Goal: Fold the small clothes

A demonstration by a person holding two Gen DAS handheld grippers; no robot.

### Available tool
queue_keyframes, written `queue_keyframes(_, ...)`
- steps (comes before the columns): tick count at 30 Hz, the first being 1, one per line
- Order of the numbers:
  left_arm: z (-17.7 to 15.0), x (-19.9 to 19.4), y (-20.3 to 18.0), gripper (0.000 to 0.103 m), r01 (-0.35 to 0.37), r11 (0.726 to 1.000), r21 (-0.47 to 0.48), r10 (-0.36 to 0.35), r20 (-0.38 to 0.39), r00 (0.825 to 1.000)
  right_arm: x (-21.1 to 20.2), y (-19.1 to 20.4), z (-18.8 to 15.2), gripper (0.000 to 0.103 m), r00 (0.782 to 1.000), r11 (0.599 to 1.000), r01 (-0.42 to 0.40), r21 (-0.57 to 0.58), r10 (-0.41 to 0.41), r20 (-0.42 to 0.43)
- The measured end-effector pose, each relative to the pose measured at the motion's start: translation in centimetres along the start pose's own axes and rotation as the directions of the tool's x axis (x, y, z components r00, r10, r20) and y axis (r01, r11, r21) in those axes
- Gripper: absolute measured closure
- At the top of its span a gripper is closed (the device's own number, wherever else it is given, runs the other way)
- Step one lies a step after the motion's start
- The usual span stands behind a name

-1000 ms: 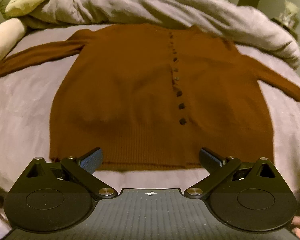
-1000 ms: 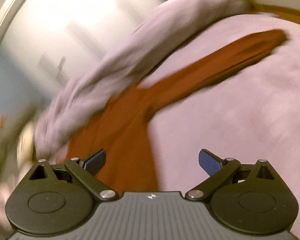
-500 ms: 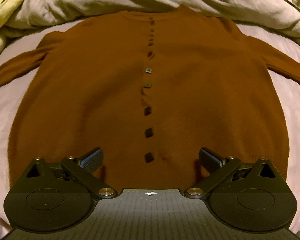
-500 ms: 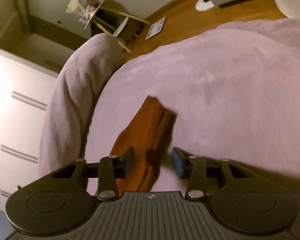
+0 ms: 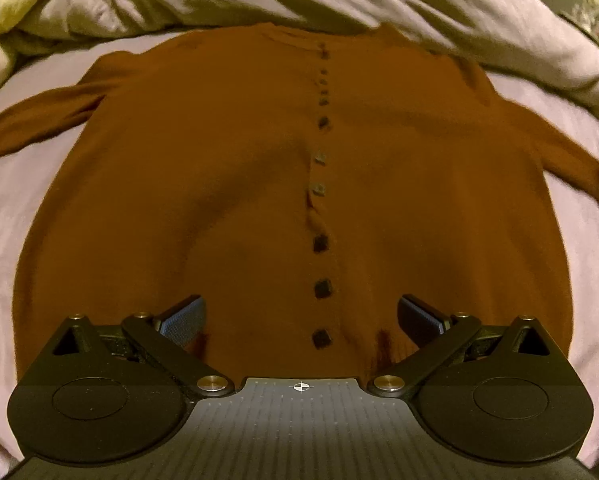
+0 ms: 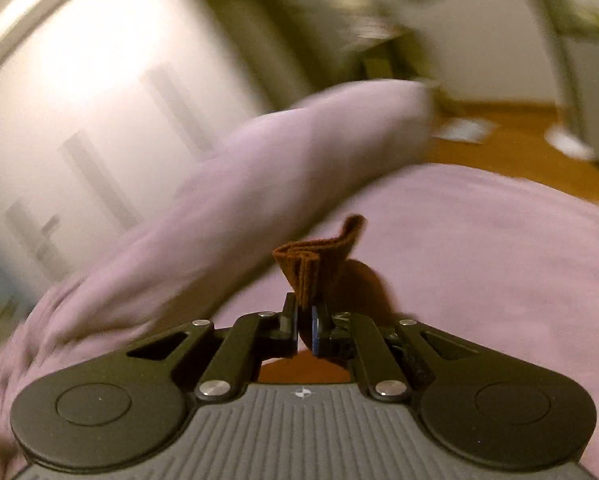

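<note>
A brown buttoned cardigan (image 5: pixel 227 184) lies flat, front up, on the lilac bed sheet (image 5: pixel 3 208), with a row of dark buttons down its middle. Its left sleeve (image 5: pixel 31 120) stretches out to the left. My left gripper (image 5: pixel 301 318) is open and hovers over the cardigan's lower hem, one finger on each side of the button row. My right gripper (image 6: pixel 305 322) is shut on the cuff of the right sleeve (image 6: pixel 315 260) and holds it off the bed; the cuff sticks up folded between the fingers.
A bunched grey-lilac duvet (image 5: pixel 339 4) lies along the far side of the cardigan, also in the right wrist view (image 6: pixel 227 184). A plush toy (image 5: pixel 7 4) sits far left. A white wardrobe (image 6: pixel 71 92) and wooden floor (image 6: pixel 511 152) lie beyond the bed.
My right gripper closed on the right sleeve cuff and lifted it. My left gripper moved slightly over the cardigan's hem, still open.
</note>
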State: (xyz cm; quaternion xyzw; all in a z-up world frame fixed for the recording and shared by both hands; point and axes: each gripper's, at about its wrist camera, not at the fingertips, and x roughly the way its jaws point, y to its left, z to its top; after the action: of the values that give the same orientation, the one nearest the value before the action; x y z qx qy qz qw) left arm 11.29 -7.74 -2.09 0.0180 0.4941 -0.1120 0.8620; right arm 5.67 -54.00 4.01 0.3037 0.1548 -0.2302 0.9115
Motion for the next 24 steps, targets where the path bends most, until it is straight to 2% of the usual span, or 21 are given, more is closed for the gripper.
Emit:
queue_keyframes(2, 0.4, -0.8, 0.6, 0.000, 0.007, 1.000, -0.015, -0.006, 0.026, 1.000, 0.0, 5.3, -2.1, 0.098, 0.992, 0.987, -0.123, -0.099, 0.121, -0.027)
queue_keyframes(4, 1.1, -1.5, 1.1, 0.000, 0.018, 0.999, -0.028, -0.017, 0.049, 0.999, 0.6, 9.8, -4.9, 0.097, 0.973, 0.959, -0.227, -0.168, 0.214, -0.091)
queue_keyframes(6, 1.9, -1.8, 1.1, 0.000, 0.045, 0.998, -0.035, -0.043, 0.060, 0.997, 1.1, 13.0, -8.1, 0.094, 0.953, 0.932, -0.288, -0.221, 0.256, -0.162)
queue_keyframes(7, 2.4, -1.9, 1.1, 0.000, 0.061, 0.998, -0.033, -0.059, 0.064, 0.996, 1.4, 14.2, -9.8, 0.083, 0.943, 0.922, -0.307, -0.235, 0.261, -0.208)
queue_keyframes(8, 2.7, -2.0, 1.0, 0.000, 0.073, 0.997, -0.028, -0.072, 0.065, 0.995, 1.8, 14.7, -10.9, 0.079, 0.936, 0.921, -0.311, -0.236, 0.254, -0.244)
queue_keyframes(12, 4.9, -1.1, -1.3, 0.000, 0.188, 0.982, 0.001, -0.187, 0.057, 0.981, 0.1, 13.3, -14.5, 0.077, 0.943, 0.958, -0.229, -0.175, 0.174, -0.285)
queue_keyframes(15, 7.1, 1.1, -4.3, 0.000, 0.308, 0.951, -0.001, -0.308, 0.033, 0.951, -1.4, 10.2, -16.3, 0.077, 0.921, 0.974, -0.218, -0.062, 0.185, -0.342)
queue_keyframes(17, 8.5, 3.3, -6.5, 0.000, 0.364, 0.931, -0.013, -0.364, 0.008, 0.931, -3.2, 9.0, -18.0, 0.078, 0.912, 0.975, -0.210, -0.069, 0.170, -0.373)
queue_keyframes(21, 11.0, 7.8, -9.4, 0.000, 0.425, 0.900, -0.098, -0.431, -0.048, 0.901, -5.2, 7.6, -20.8, 0.082, 0.917, 0.963, -0.241, -0.123, 0.185, -0.353)
queue_keyframes(22, 11.3, 8.7, -9.7, 0.000, 0.428, 0.897, -0.114, -0.436, -0.059, 0.898, -5.2, 7.6, -20.9, 0.082, 0.917, 0.959, -0.249, -0.133, 0.189, -0.353)
queue_keyframes(24, 11.6, 10.4, -10.2, 0.000, 0.405, 0.903, -0.143, -0.418, -0.081, 0.905, -5.0, 7.5, -20.6, 0.082, 0.914, 0.957, -0.257, -0.136, 0.195, -0.356)
